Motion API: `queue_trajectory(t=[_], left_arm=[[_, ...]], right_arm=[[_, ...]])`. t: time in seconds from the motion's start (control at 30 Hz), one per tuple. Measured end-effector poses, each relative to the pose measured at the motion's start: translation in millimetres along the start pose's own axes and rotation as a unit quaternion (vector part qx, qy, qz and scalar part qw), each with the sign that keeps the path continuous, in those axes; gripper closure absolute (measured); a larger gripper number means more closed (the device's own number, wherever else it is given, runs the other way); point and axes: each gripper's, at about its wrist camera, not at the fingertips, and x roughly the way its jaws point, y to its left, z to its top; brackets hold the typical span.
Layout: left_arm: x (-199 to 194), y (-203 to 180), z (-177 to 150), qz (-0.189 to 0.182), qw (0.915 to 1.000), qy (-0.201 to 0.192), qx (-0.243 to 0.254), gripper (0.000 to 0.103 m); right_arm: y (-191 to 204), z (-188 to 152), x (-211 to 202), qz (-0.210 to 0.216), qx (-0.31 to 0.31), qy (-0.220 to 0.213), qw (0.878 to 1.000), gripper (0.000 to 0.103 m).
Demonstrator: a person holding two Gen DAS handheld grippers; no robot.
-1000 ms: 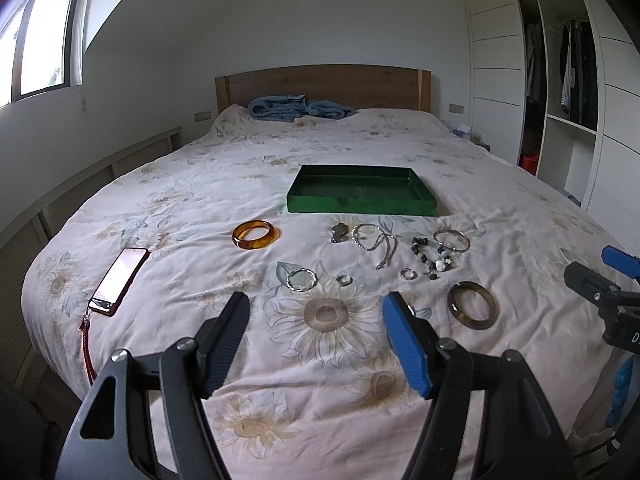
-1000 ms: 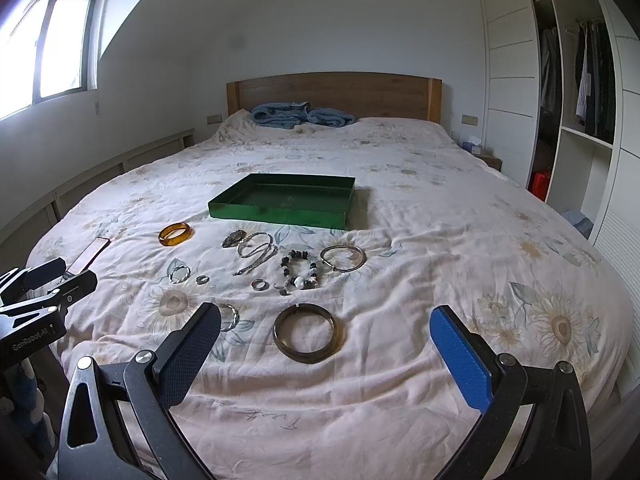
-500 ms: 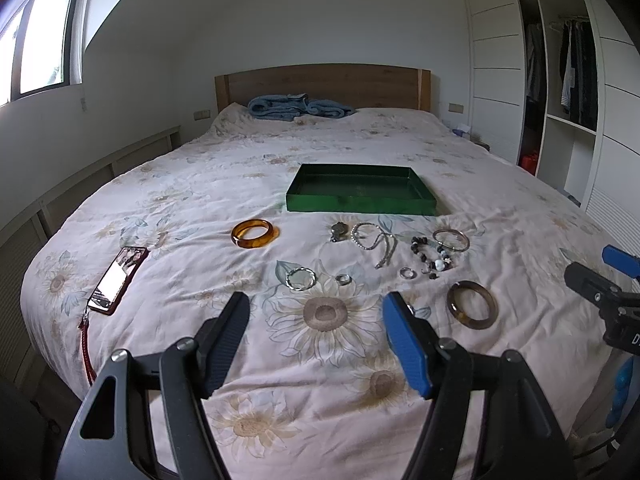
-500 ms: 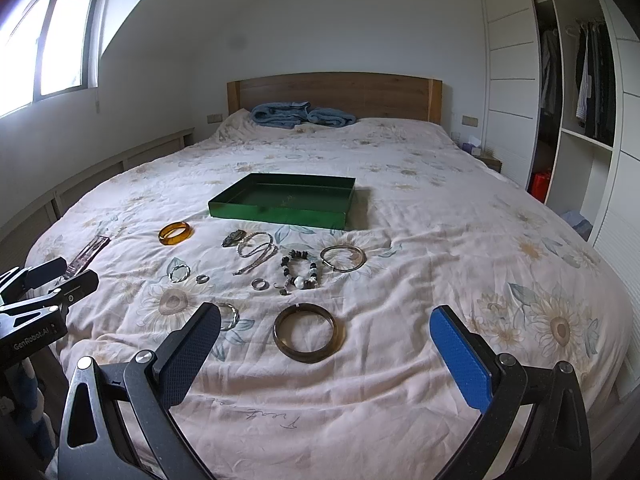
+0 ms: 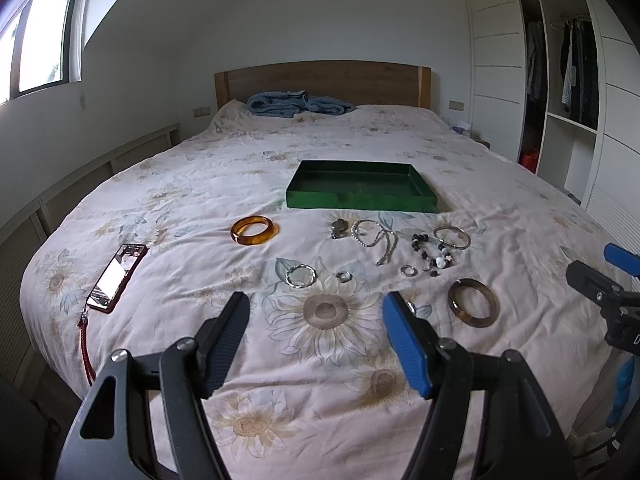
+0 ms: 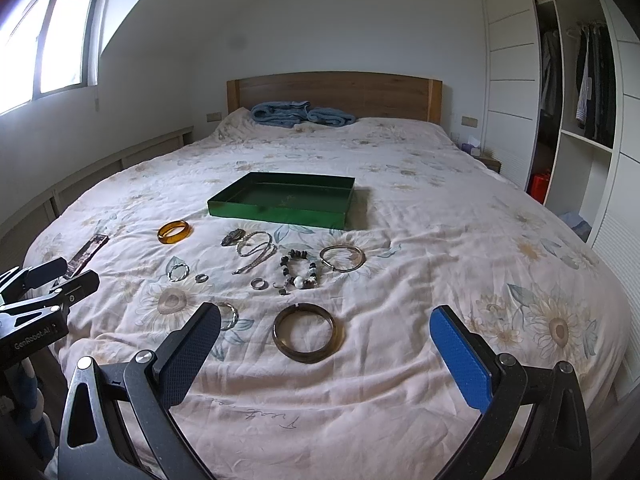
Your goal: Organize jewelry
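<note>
Nothing on the bed (image 6: 440,248) has moved over the last second: the green tray (image 6: 280,210) is still bare, with every piece of jewelry lying in front of it. Both the left gripper (image 5: 316,312) and right gripper (image 6: 324,326) still hover with jaws spread wide and empty, the dark bangle (image 6: 308,332) nearest the right one, so sorting has not begun.

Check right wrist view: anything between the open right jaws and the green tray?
Yes. In the right wrist view the dark bangle lies nearest the right gripper, then the beaded bracelet and silver chain, before the green tray.
</note>
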Motion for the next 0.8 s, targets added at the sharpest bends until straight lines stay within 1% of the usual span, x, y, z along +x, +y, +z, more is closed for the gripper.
queue_trajectory(t=[0.13,0.23,0.53,0.8], left_arm=[[2,0,0,-0.002,1.0000,0.002,-0.002,0.036],[4,-1,0,-0.006,0.9999,0.011,0.001,0.036],[9,-3,0,-0.010,0.9995,0.028,0.011,0.036],[13,-2,-2,-0.020,0.9989,0.041,0.007,0.036]], right_arm=[[0,0,1,-0.004,0.000,0.001,1.000,0.000],[-2,-1,-1,-0.010,-0.001,0.000,1.000,0.000],[-1,1,-2,-0.009,-0.004,0.002,1.000,0.000],[1,1,-1,-0.016,-0.006,0.009,1.000,0.000]])
